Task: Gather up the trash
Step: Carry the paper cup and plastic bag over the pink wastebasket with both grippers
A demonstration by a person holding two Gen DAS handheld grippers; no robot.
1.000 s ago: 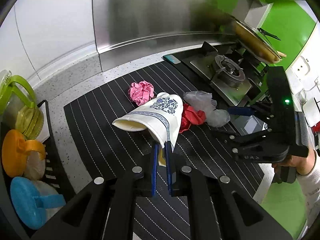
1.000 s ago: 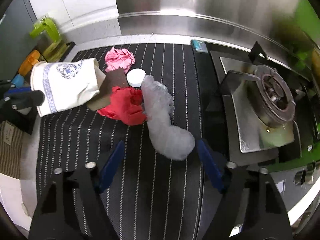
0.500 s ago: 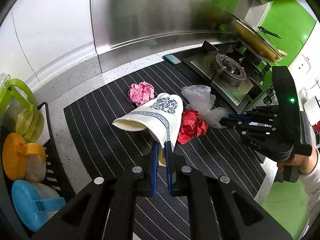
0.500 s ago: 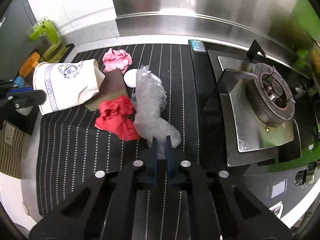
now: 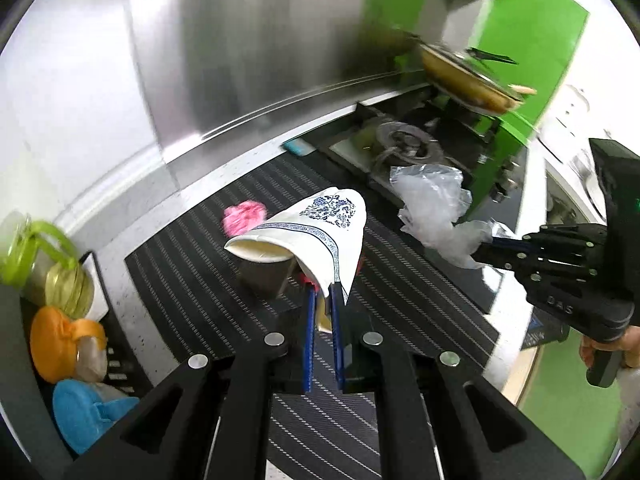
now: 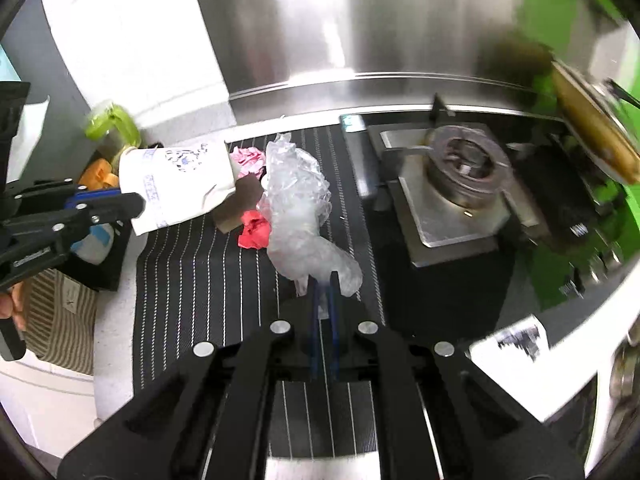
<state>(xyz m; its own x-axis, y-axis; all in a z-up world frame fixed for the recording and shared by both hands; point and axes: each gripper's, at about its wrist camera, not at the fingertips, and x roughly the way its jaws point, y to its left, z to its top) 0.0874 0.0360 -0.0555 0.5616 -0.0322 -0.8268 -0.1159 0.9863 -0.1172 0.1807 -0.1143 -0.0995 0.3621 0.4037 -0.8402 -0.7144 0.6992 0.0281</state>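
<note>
The left tongs (image 5: 322,296) are clamped on the edge of a squashed white paper cup (image 5: 316,232) with a blue flower print, and the cup sticks out ahead of the tips with its open mouth turned to the left, clear of the striped black mat (image 5: 192,264) below. Just beyond the cup, on the mat, lies a crumpled pink paper ball (image 5: 244,218). Under the cup sits a brown block (image 5: 266,278), and a bit of red shows close to the tips.

The right tongs (image 6: 324,286) are clamped on a crumpled clear plastic bag (image 6: 298,208), which hangs forward from the tips above the mat (image 6: 200,280). Left of the bag and a little ahead of the tips lies a red paper wad (image 6: 254,230), touching the bag as seen from here. Further ahead is the pink ball (image 6: 250,160). To the far left, the other tongs (image 6: 132,202) hold the cup (image 6: 180,184) up.

From the left tongs, the right tongs (image 5: 486,248) show at the right with the bag (image 5: 434,212) dangling off their tips. A person's hand (image 5: 604,346) grips their handle. Beyond the bag stands a gas burner (image 5: 404,144) with a pan (image 5: 468,76) behind it. To the left of the left tongs, a rack holds jars with green (image 5: 38,240), orange (image 5: 54,340) and blue (image 5: 84,412) lids.
</note>
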